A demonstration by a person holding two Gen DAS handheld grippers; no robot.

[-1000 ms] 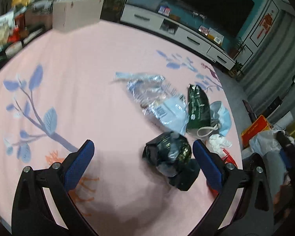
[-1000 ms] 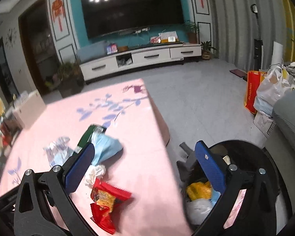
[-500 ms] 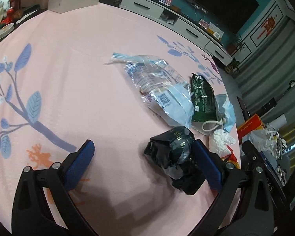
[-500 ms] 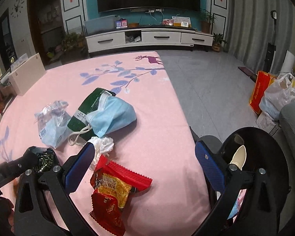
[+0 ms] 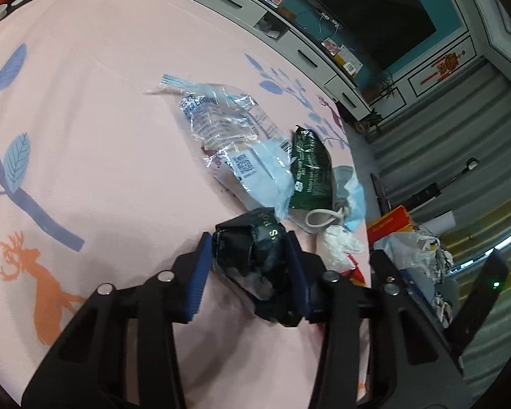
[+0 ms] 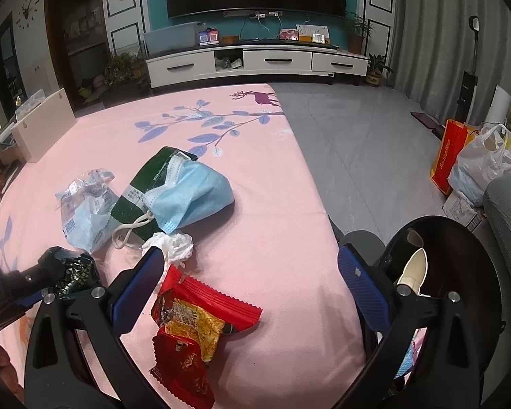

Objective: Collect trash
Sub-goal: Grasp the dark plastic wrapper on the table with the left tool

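Note:
A crumpled black wrapper (image 5: 252,259) lies on the pink tablecloth (image 5: 102,136). My left gripper (image 5: 248,242) is closing on it, and both blue pads touch its sides. The right wrist view shows that same wrapper (image 6: 76,272) at the far left. My right gripper (image 6: 249,255) hangs open and empty near the table's edge, above a red and yellow snack wrapper (image 6: 194,320). Beyond it lie a white tissue (image 6: 177,243), a blue face mask (image 6: 194,194), a dark green packet (image 6: 153,177) and a clear plastic bag (image 6: 85,204). A black bin (image 6: 460,238) stands beside the table, lower right.
A white box (image 6: 44,129) stands at the table's far left edge. The grey floor (image 6: 357,143) lies to the right of the table. Shopping bags (image 6: 477,160) and a grey seat (image 6: 509,211) are beyond the bin. A white TV cabinet (image 6: 255,61) lines the back wall.
The left gripper's jaws have come in from wide open onto the black wrapper. The right gripper has swung left from over the bin and lowered towards the red snack wrapper.

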